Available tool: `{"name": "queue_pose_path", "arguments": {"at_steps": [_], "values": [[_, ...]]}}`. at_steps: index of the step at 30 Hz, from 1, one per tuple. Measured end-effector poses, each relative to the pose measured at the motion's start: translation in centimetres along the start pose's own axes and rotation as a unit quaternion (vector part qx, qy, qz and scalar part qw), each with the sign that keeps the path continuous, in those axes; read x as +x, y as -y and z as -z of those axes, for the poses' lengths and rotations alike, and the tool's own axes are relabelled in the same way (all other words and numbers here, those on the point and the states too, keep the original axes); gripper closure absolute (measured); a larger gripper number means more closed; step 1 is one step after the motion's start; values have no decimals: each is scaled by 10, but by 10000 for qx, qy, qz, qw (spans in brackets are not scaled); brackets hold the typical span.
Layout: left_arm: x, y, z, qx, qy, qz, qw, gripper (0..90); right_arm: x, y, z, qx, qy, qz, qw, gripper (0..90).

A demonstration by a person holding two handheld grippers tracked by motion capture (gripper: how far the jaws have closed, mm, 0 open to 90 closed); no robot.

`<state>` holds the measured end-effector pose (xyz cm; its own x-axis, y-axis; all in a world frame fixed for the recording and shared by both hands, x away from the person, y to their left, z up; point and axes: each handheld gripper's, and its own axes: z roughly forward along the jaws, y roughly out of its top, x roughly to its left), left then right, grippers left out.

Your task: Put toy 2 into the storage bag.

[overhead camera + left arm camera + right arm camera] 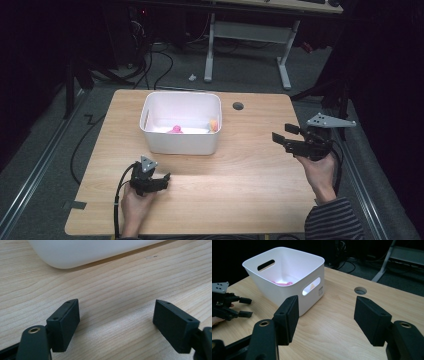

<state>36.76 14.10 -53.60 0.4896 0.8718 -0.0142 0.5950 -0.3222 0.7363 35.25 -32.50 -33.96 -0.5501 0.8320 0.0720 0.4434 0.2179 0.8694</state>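
A white bin (180, 142) with handle slots stands at the back middle of the wooden table (240, 175). Inside it lie a pink thing (175, 129) and an orange thing (214, 124). My left gripper (165, 181) rests low on the table in front of the bin's left corner, jaws apart with nothing between them. In the left gripper view the left gripper (117, 303) points at bare wood below the bin (82, 252). My right gripper (281, 133) hovers to the right of the bin, aimed left at it. The right gripper (327, 301) stands open and empty, facing the bin (287, 272).
A round cable hole (238, 106) sits in the table behind the bin's right corner. Beyond the table stands a white desk frame (284, 65) among cables on the floor. The left gripper (248, 307) appears at the left of the right gripper view.
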Motion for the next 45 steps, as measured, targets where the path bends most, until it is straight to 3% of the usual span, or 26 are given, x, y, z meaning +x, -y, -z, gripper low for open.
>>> {"name": "queue_pose_path", "arguments": {"at_steps": [7, 13, 24, 45], "values": [[0, 0, 0, -5, 1, 12, 10000, 224, -3, 14, 5, 10, 52, -100, 9999, 366], [0, 0, 0, -4, 0, 11, 10000, 224, 2, 18, 8, -66, 98, -13, 9999, 368], [0, 0, 0, -6, -1, 14, 10000, 221, -1, 42, 6, -37, 18, -312, 9995, 369], [0, 0, 0, -3, -7, 7, 10000, 218, -3, 82, -27, 191, -139, -746, 9969, 369]]}}
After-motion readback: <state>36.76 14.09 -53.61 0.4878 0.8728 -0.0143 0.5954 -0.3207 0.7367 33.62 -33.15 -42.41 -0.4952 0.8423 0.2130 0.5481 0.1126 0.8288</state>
